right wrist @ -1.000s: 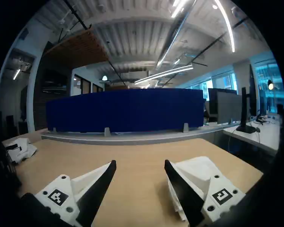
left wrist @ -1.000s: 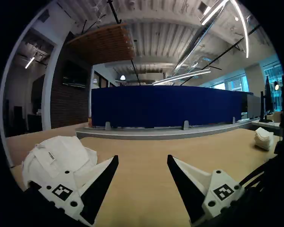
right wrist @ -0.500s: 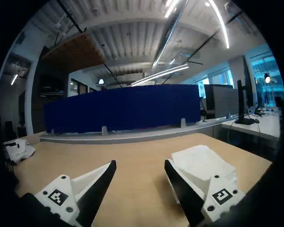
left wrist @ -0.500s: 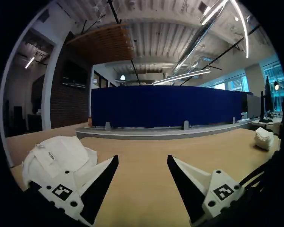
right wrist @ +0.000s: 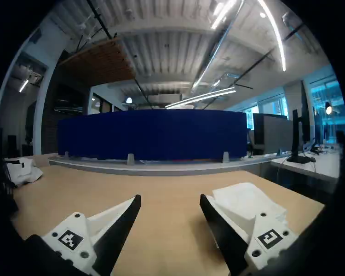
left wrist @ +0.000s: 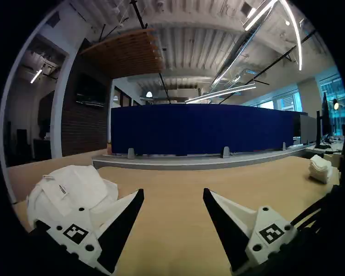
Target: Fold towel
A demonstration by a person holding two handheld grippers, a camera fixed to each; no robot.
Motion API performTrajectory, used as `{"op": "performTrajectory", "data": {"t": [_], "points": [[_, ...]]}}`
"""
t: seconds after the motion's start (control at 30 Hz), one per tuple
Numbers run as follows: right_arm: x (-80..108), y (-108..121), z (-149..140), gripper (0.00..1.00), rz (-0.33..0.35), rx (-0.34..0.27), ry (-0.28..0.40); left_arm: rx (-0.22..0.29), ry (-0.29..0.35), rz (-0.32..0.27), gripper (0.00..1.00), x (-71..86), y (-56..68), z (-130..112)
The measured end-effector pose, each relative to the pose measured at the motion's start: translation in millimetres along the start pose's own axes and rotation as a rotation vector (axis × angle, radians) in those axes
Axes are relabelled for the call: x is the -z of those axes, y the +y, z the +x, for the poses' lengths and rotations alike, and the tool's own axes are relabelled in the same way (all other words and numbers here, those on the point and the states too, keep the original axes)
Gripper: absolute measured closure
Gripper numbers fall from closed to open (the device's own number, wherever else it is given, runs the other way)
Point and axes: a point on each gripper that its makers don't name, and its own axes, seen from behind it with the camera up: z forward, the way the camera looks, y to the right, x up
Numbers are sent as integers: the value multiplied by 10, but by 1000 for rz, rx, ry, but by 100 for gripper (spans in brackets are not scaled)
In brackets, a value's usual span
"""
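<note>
In the left gripper view a crumpled white towel (left wrist: 73,191) lies on the wooden table (left wrist: 181,184), just behind the left finger. My left gripper (left wrist: 172,195) is open over bare table with nothing between its fingers. A neat stack of folded white towels (left wrist: 320,168) sits far off at the right. In the right gripper view that folded stack (right wrist: 246,202) lies right behind the right finger. My right gripper (right wrist: 169,201) is open and holds nothing. The crumpled towel (right wrist: 21,170) shows at the far left edge.
A blue divider panel (left wrist: 204,129) on a grey rail runs along the table's far edge. Monitors stand on a neighbouring desk (right wrist: 310,168) to the right. The table's right edge (right wrist: 306,204) drops off just past the folded stack.
The right gripper has tilted and swung slightly, so the folded stack and the scene shifted in its view. The left gripper has hardly moved. Both stayed open.
</note>
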Motion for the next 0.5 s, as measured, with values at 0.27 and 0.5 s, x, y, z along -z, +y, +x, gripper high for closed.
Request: {"op": "performTrajectory", "data": {"t": [0.27, 0.5], "points": [[18, 4, -4, 1, -7, 13, 7, 0, 0, 0, 5, -10, -3, -2], [14, 7, -28, 1, -7, 12, 5, 0, 0, 0, 5, -8, 3, -3]]}}
